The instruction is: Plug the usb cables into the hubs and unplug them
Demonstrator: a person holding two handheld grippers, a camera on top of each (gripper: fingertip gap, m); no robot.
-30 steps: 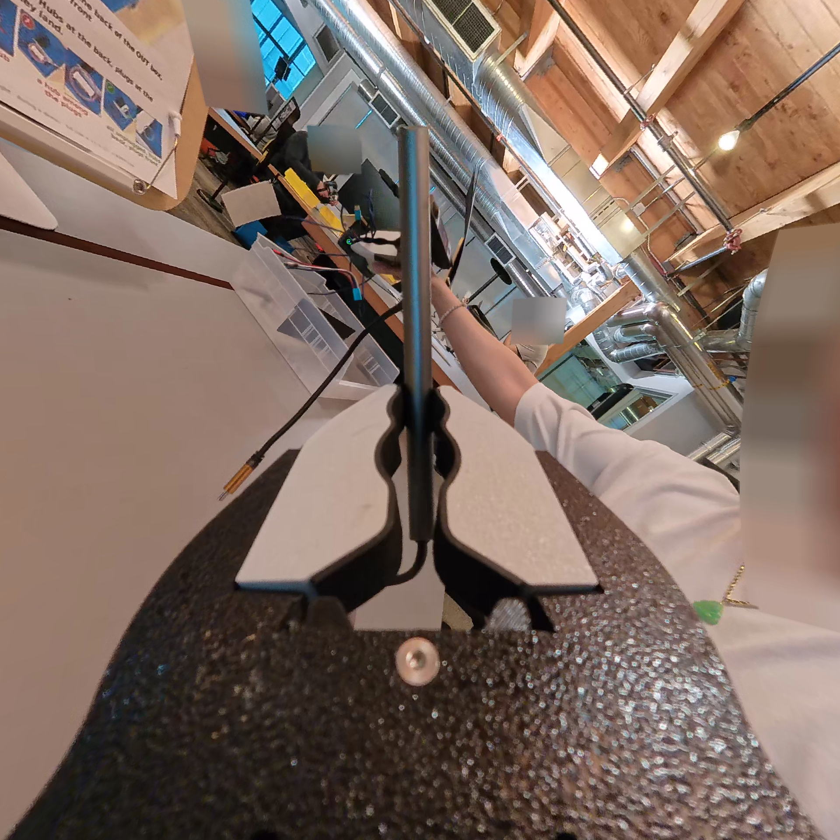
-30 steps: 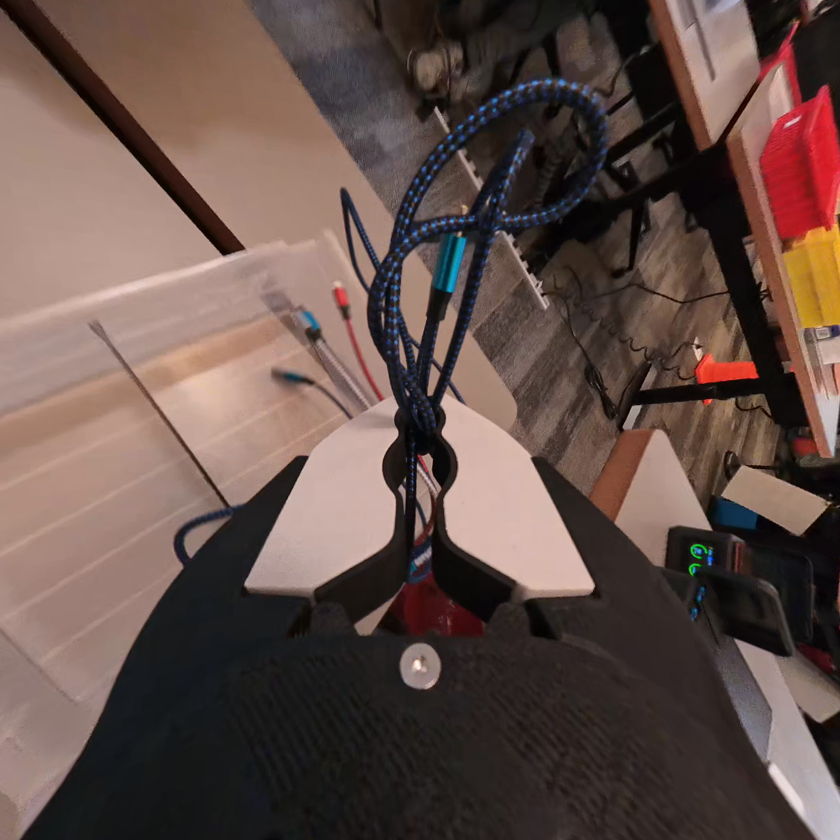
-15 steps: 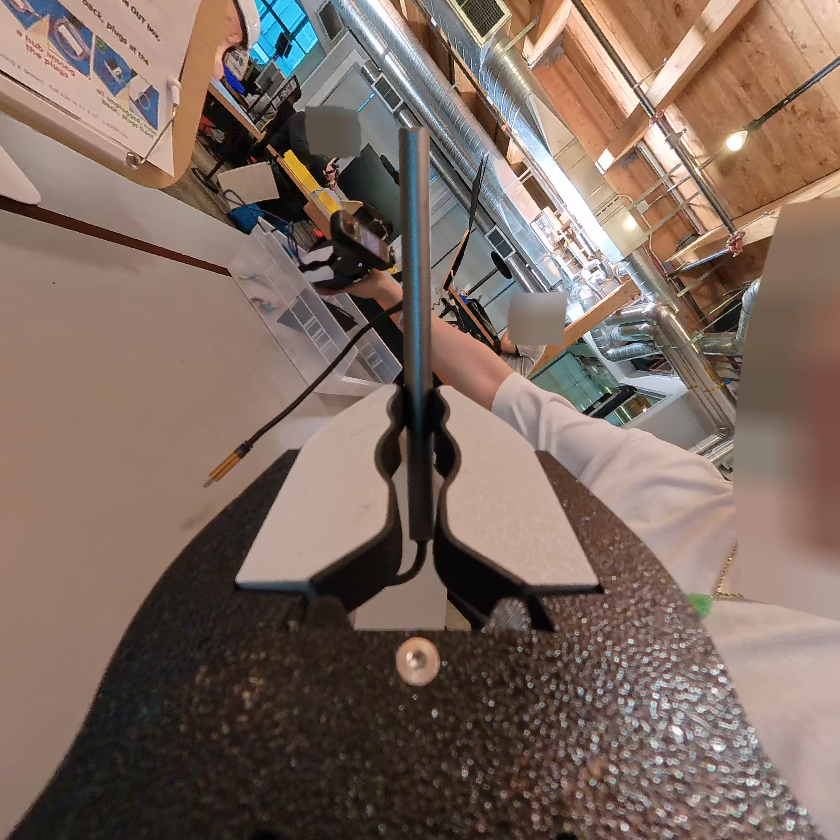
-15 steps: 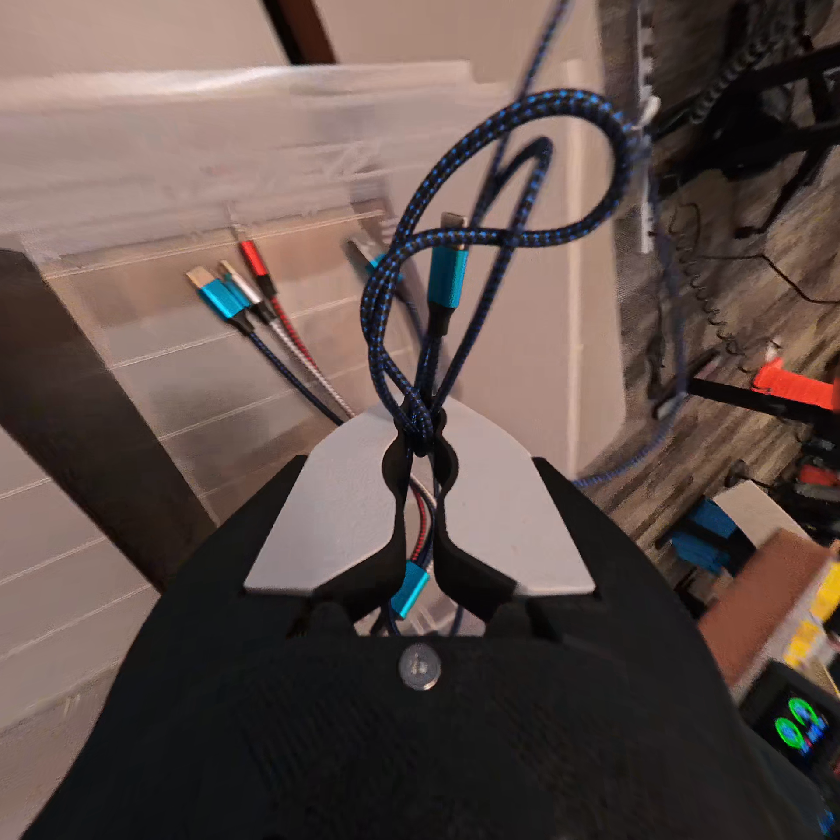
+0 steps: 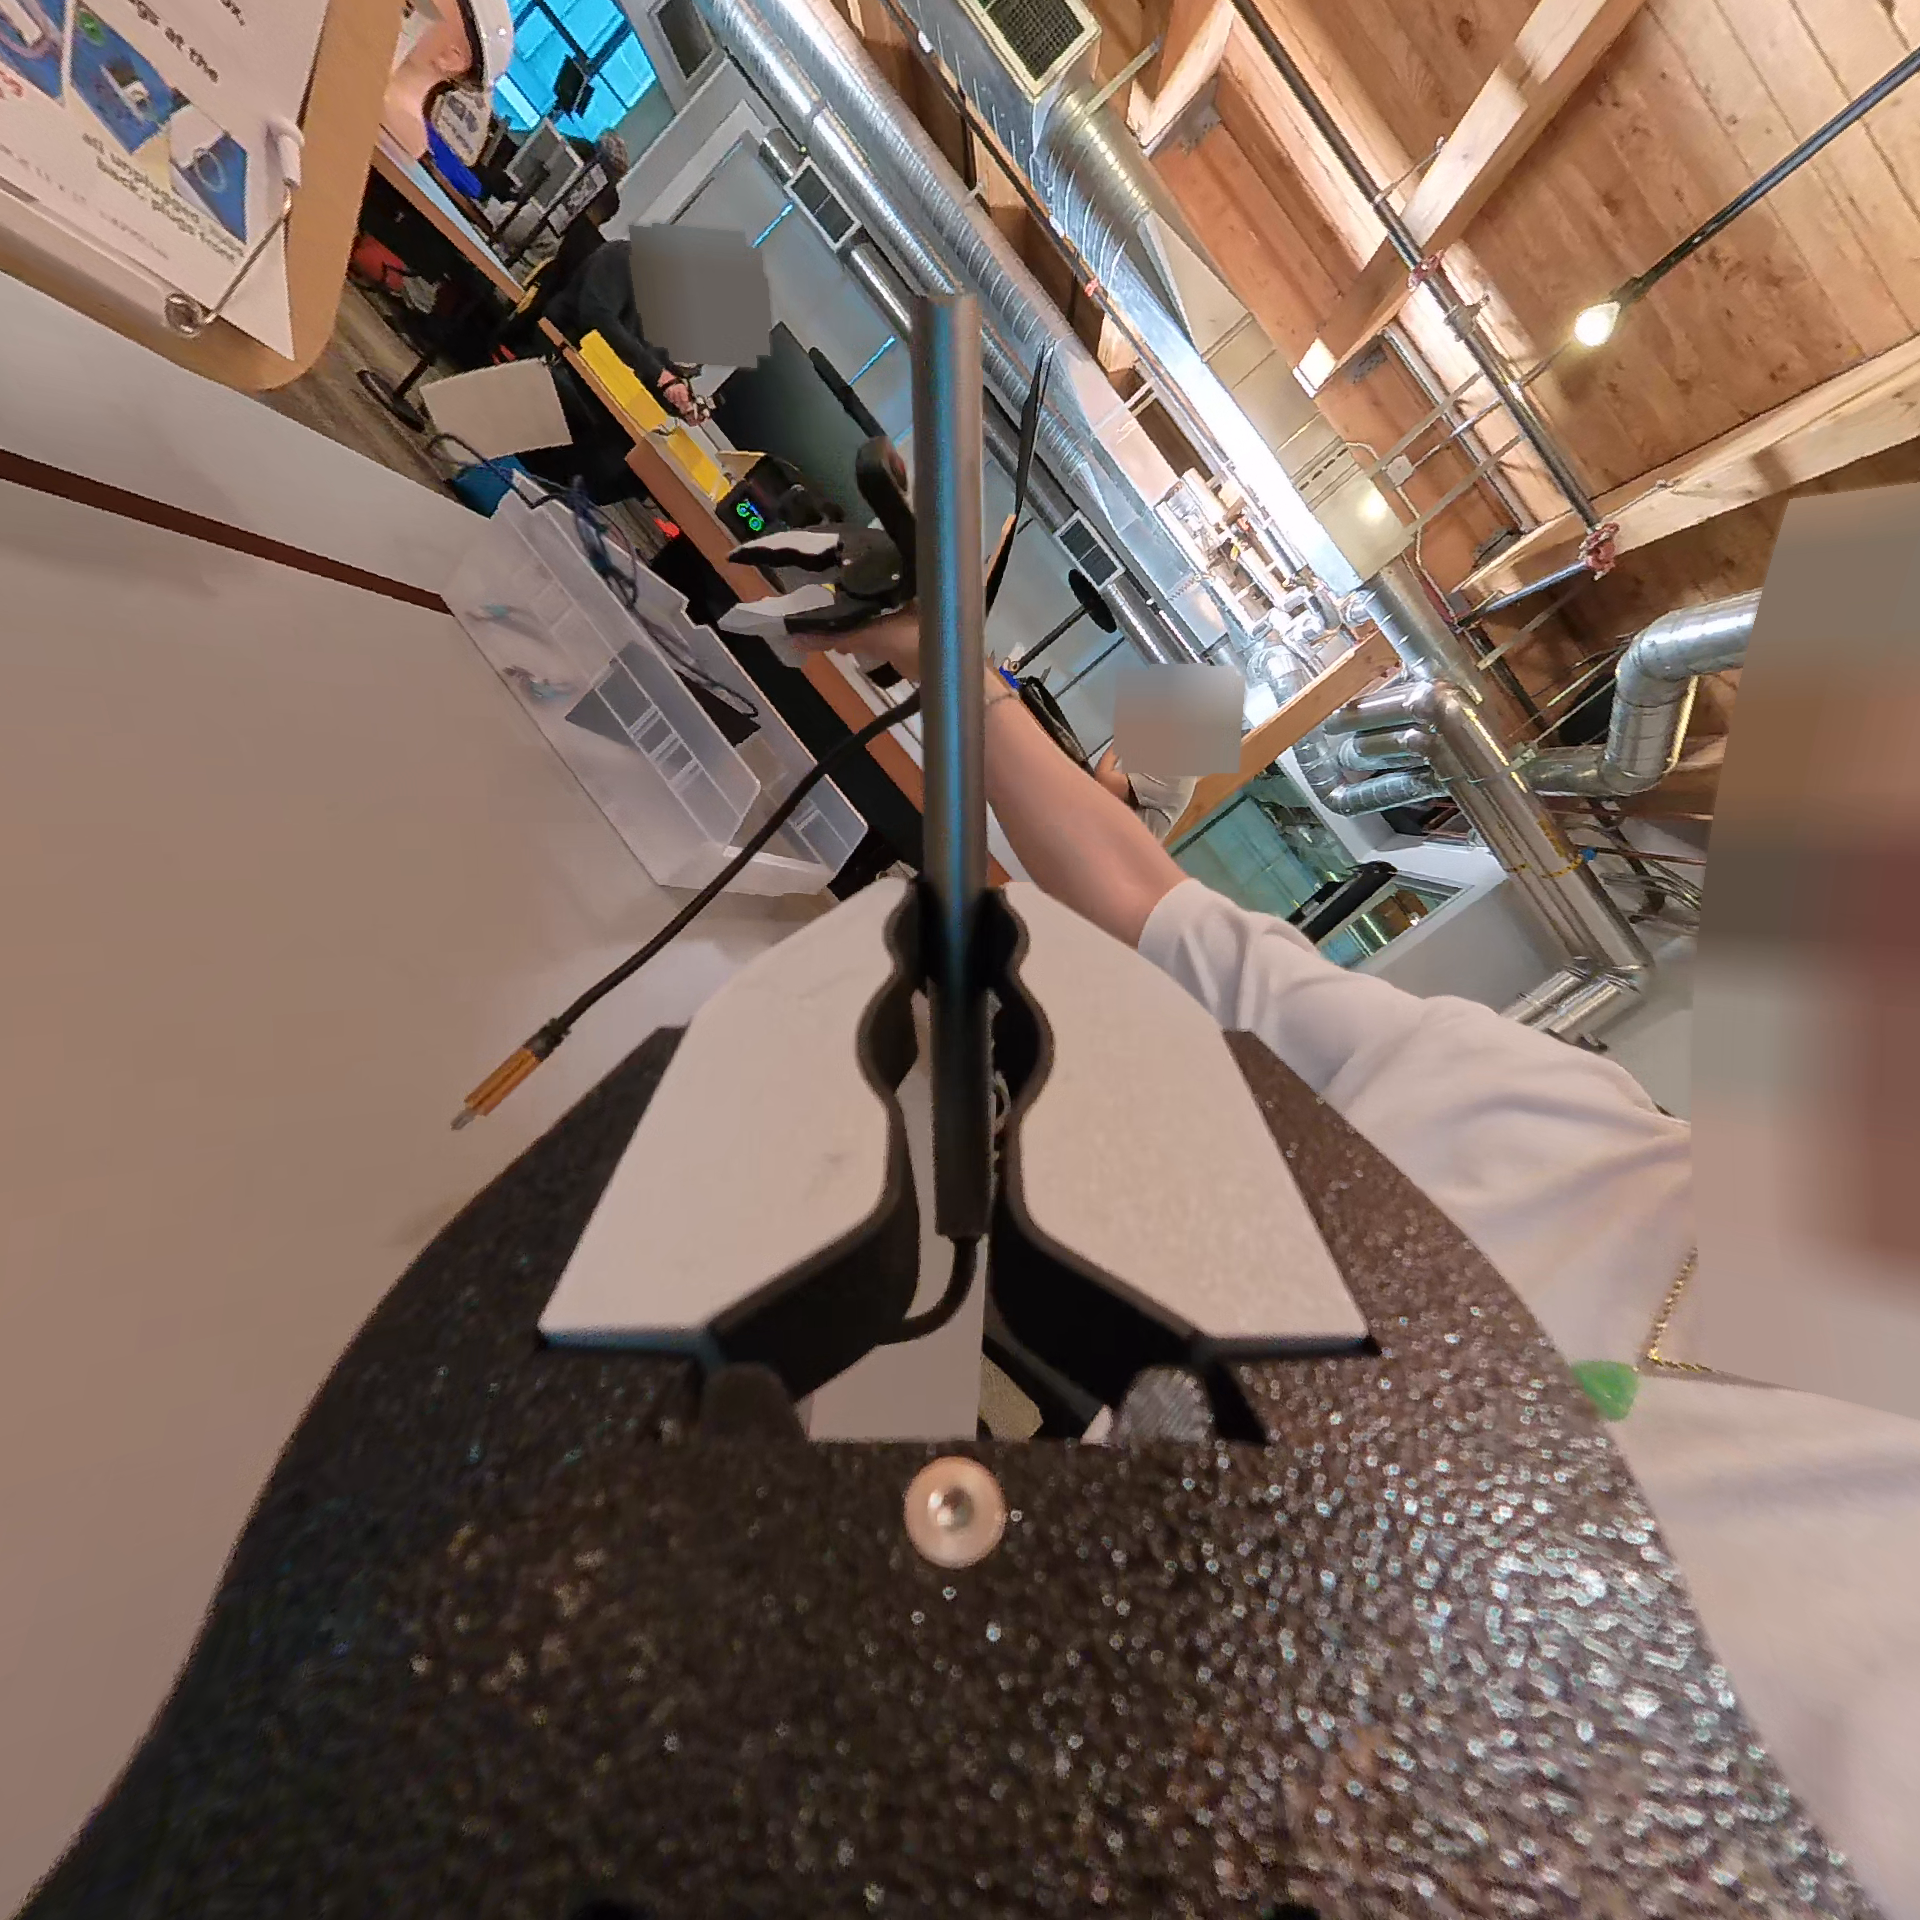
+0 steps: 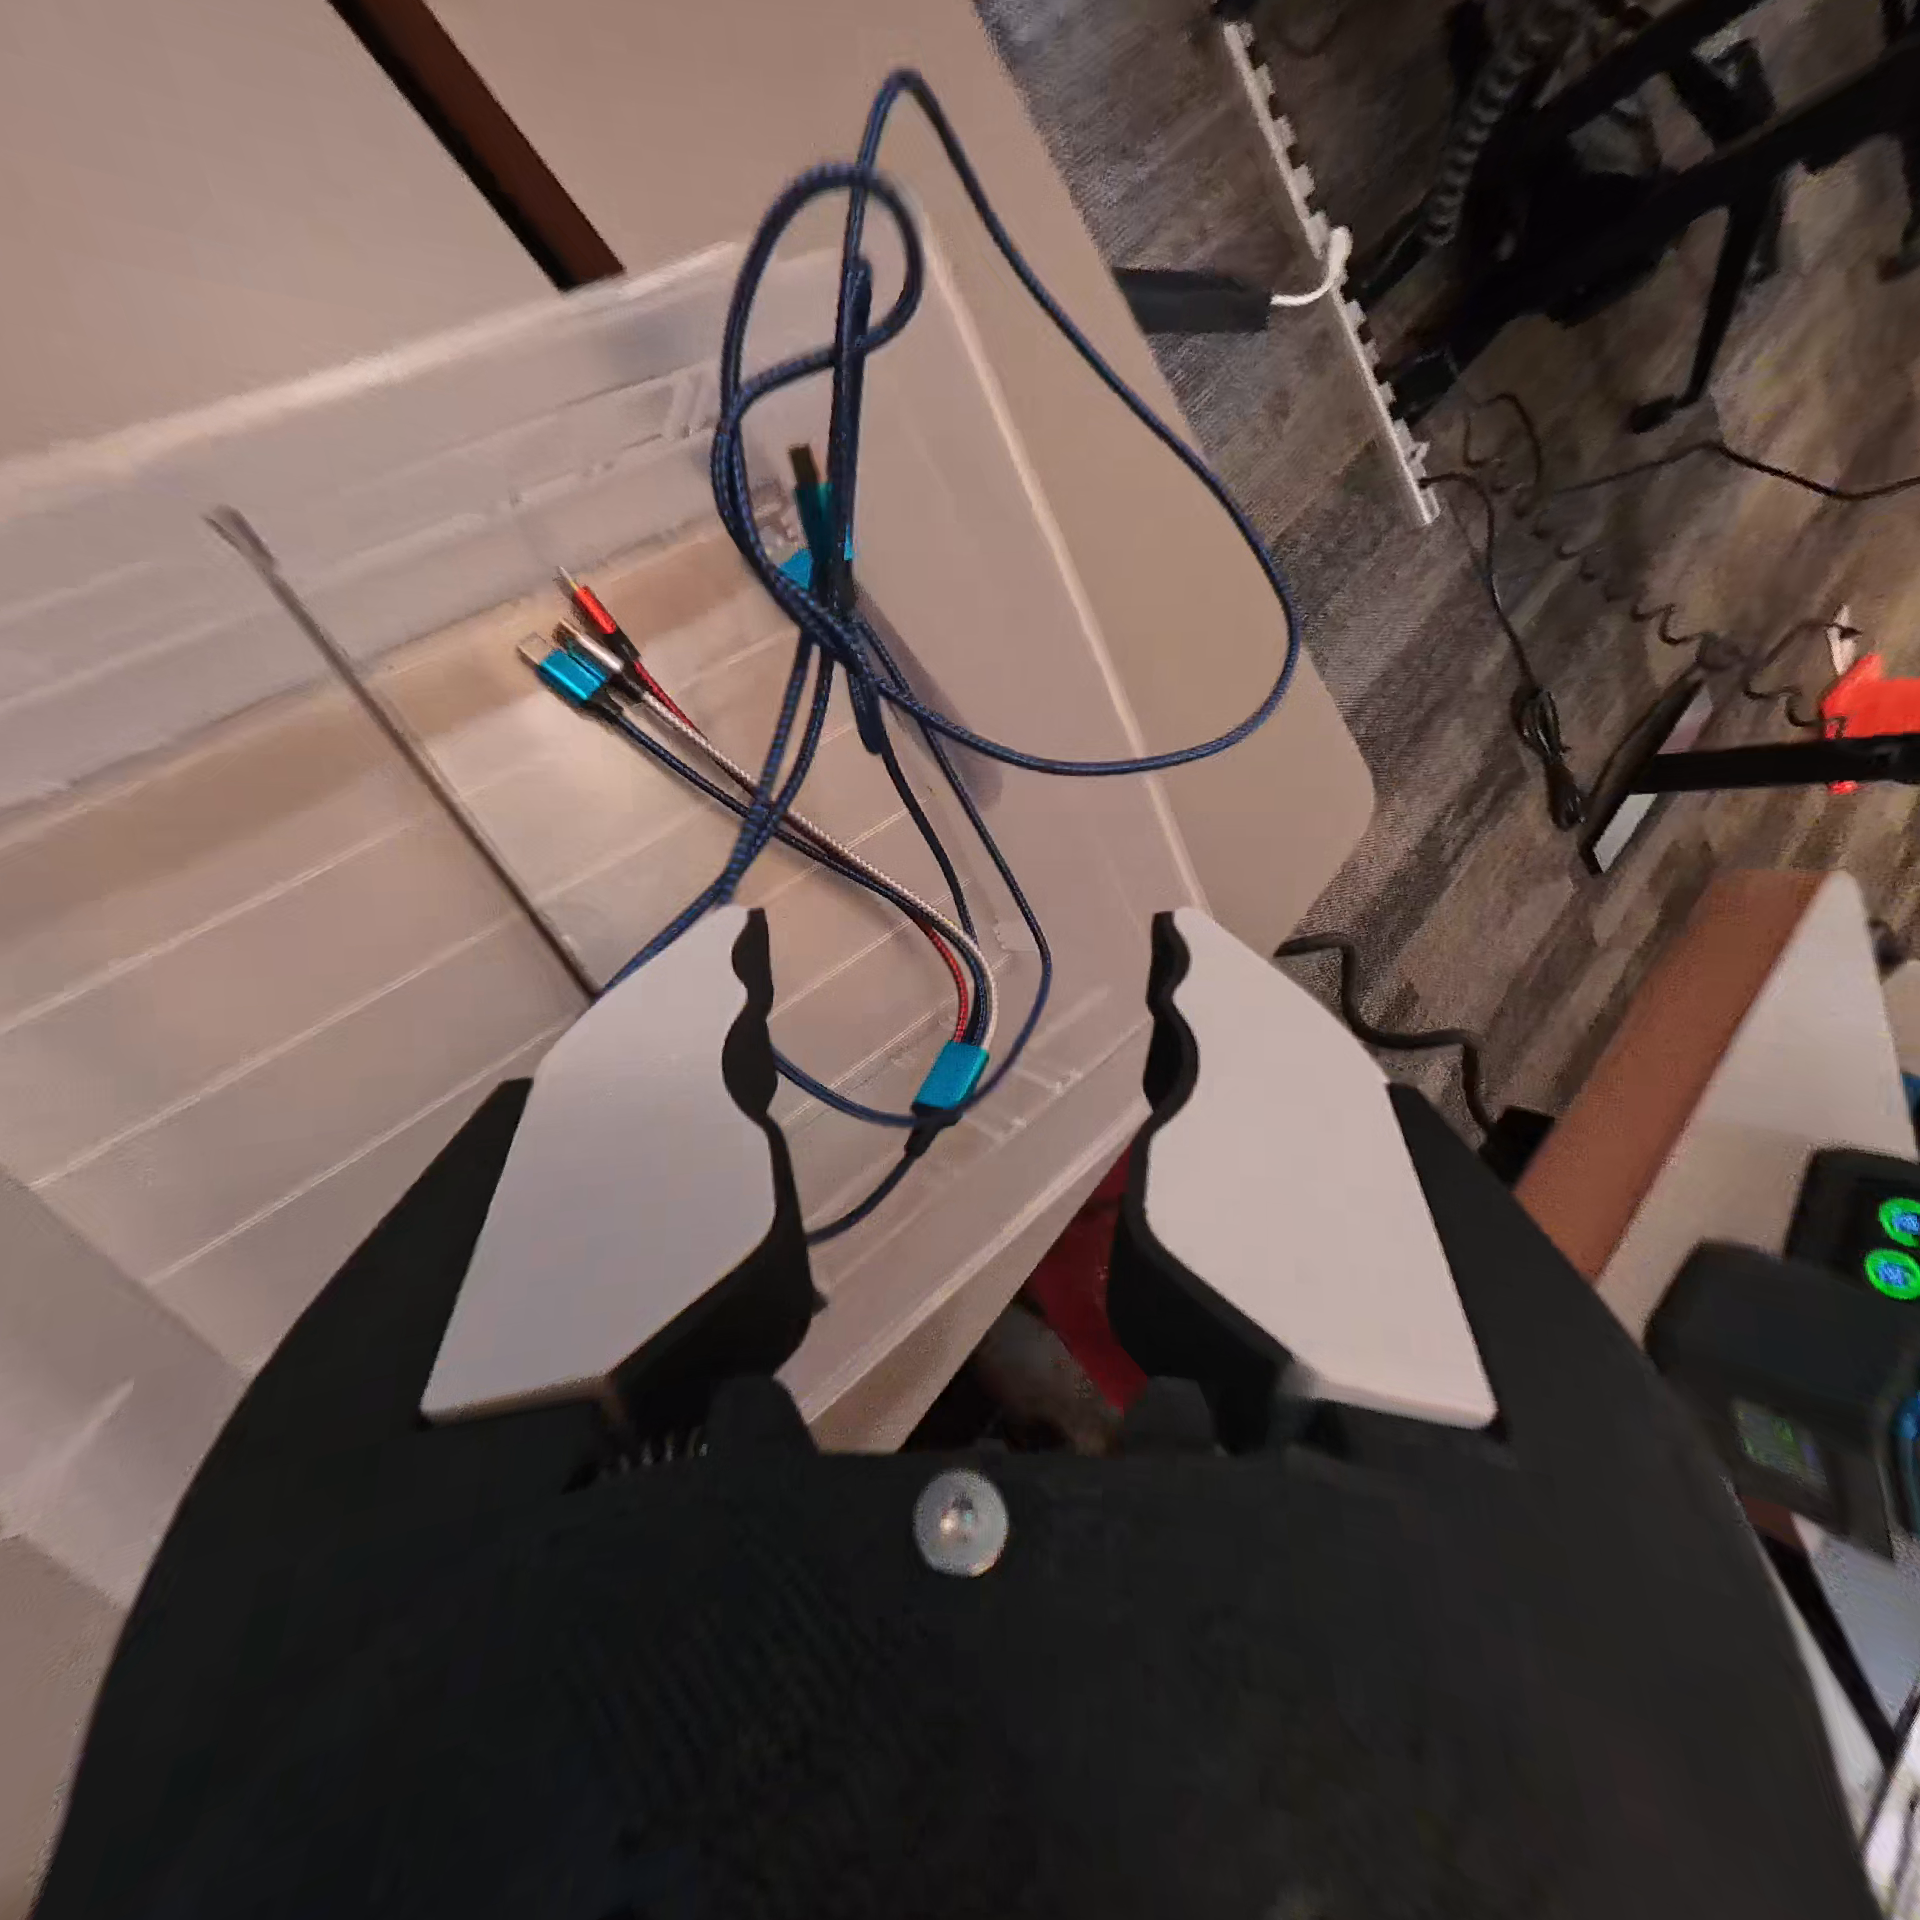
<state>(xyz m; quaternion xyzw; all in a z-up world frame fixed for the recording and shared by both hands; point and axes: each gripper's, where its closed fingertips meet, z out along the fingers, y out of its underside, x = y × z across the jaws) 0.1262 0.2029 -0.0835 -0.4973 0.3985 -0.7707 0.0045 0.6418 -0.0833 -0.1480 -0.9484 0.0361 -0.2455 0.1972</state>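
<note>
Right wrist view first: the right gripper [image 6: 956,1029] stands with its white-faced jaws spread wide and nothing between them, and just ahead of the tips the blue braided usb cable [image 6: 1039,717] hangs blurred over the clear plastic bin [image 6: 312,831], its loops trailing past the bin's far wall toward the grey floor. Its teal-shelled plug [image 6: 951,1075] sits nearest, just off the tips, long axis slanting up and to the right. Farther in lies a fan of red, silver and teal connector tips [image 6: 582,649] on the bin floor. Over in the left wrist view, the left gripper [image 5: 951,935] is clamped hard on a thin dark-grey slab, likely the hub [image 5: 945,623], held on edge with its long axis running straight out from the jaws; its black lead with a gold plug [image 5: 504,1081] dangles over the cream tabletop [image 5: 260,831]. For a fresh cable, the right gripper is plainly nearer. A printed sheet [image 5: 125,135] shows far off; I won't read it out.
</note>
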